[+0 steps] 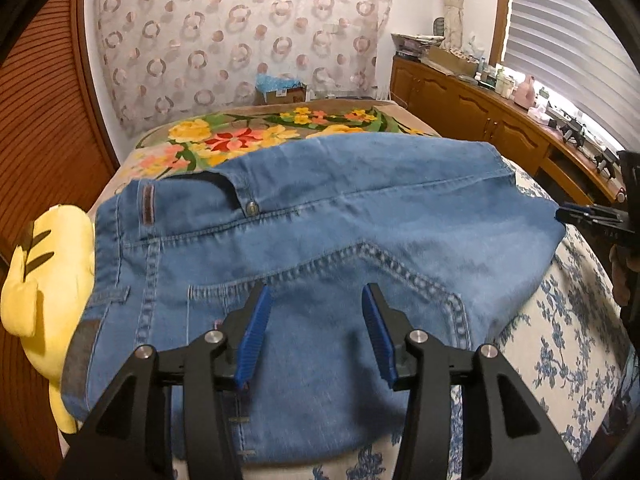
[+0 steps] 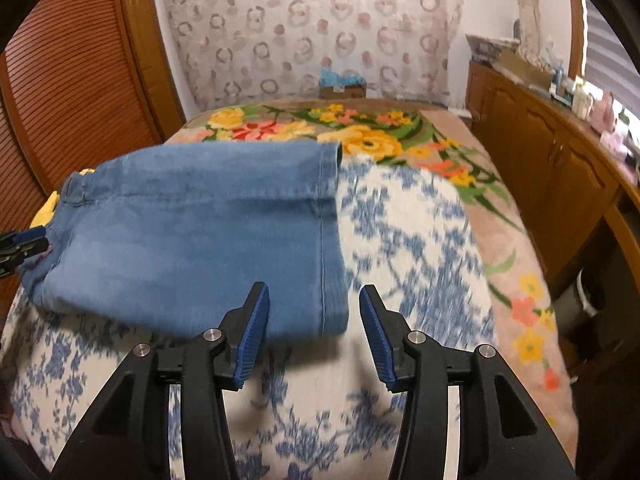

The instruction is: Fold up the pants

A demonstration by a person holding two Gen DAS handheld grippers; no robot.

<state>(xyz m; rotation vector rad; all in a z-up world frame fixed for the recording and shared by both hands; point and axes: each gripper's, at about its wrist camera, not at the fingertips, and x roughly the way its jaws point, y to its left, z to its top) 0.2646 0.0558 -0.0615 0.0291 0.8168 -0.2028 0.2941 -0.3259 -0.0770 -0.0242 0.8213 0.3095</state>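
Observation:
Blue denim pants (image 1: 320,216) lie folded flat on the bed, waistband and back pocket to the left, in the left wrist view. My left gripper (image 1: 317,288) hovers open over the back pocket, with nothing pinched between its blue pads. At that view's right edge, the right gripper (image 1: 570,214) pokes in by the pants' far end. In the right wrist view the pants (image 2: 192,232) end in a hemmed edge. My right gripper (image 2: 314,287) is open just above their near right corner, pads apart and free. The left gripper (image 2: 24,240) shows at the far left.
The bed carries a blue-and-white floral quilt (image 2: 408,248) and a bright flowered blanket (image 2: 360,136) beyond it. A yellow plush toy (image 1: 44,280) lies left of the pants. A wooden cabinet (image 1: 480,116) with clutter runs along the right, and a louvred wooden door (image 1: 40,120) stands left.

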